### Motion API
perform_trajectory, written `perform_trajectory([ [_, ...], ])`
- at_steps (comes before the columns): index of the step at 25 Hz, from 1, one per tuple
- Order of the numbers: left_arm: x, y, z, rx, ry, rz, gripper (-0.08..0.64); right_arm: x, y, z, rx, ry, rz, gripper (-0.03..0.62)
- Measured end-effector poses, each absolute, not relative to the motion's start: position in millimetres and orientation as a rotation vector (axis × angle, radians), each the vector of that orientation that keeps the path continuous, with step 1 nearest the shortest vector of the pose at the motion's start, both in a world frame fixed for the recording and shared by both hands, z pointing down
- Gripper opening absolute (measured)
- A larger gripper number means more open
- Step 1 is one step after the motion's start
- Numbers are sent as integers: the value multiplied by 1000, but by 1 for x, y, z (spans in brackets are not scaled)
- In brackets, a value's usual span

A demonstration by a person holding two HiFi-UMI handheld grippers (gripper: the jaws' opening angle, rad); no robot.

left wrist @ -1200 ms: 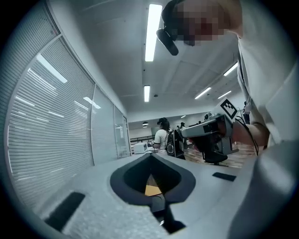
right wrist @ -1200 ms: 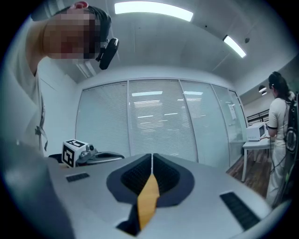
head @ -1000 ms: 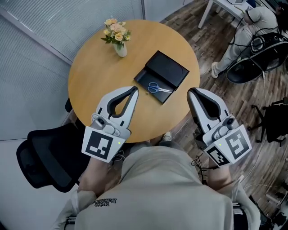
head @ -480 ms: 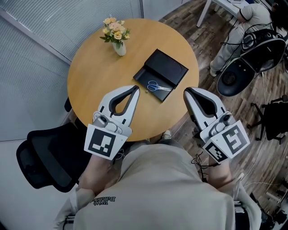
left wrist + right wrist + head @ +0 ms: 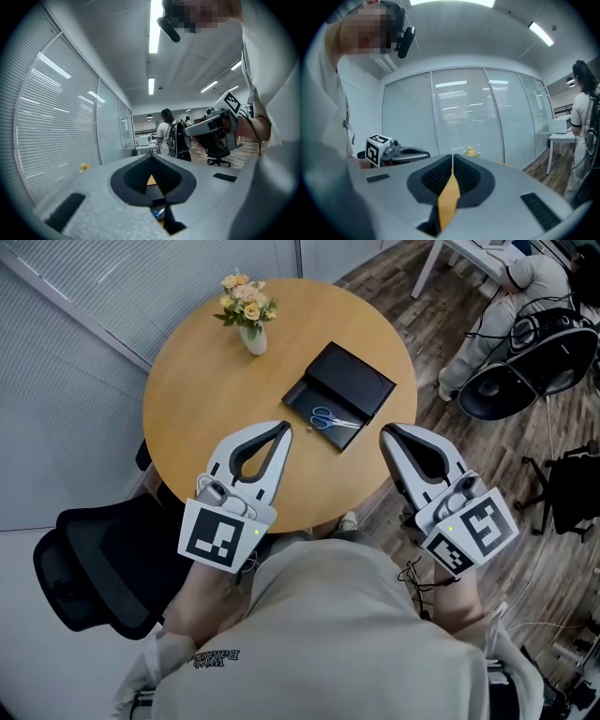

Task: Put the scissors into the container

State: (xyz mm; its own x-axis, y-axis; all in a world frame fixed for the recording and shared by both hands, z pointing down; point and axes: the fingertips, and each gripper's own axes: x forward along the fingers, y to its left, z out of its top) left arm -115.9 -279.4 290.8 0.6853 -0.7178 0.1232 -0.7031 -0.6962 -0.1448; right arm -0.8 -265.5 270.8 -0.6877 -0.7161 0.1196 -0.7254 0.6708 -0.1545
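Blue plastic on the loops of the scissors (image 5: 333,420), bare steel on the blades. Lies flat inside the black container (image 5: 354,379), in its nearer half, on the round wooden table (image 5: 197,381). Looks done, then, as far as placing goes.

Over to the left gripper (image 5: 283,427): jaws pressed together, nothing between them, hovering above the near part of the table. Same for the right gripper (image 5: 384,432): jaws closed tip to tip, empty, hanging at the table's near rim. Both well apart from the scissors.

Judging the handling: light, rigid, thin, probably slick on the metal and low against the container floor. Best pinched across the handle loops or at the pivot, the thickest spots. Likely to swing open if taken by one loop alone.

Hard to read: blades closed or slightly apart, cannot tell at this size. Only a sliver of blue past the jaws in the left gripper view. Nothing of the container in the right gripper view, just a strip of tabletop. Depth of the container walls unclear. Small vase of flowers (image 5: 248,320) at the far side, out of the way.
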Motion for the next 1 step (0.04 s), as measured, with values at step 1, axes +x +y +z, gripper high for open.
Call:
perform_trajectory([
  [1,-117,-278,291,-2805,1183,-261,21,-2,-265,271,1219,-2826,294,34],
])
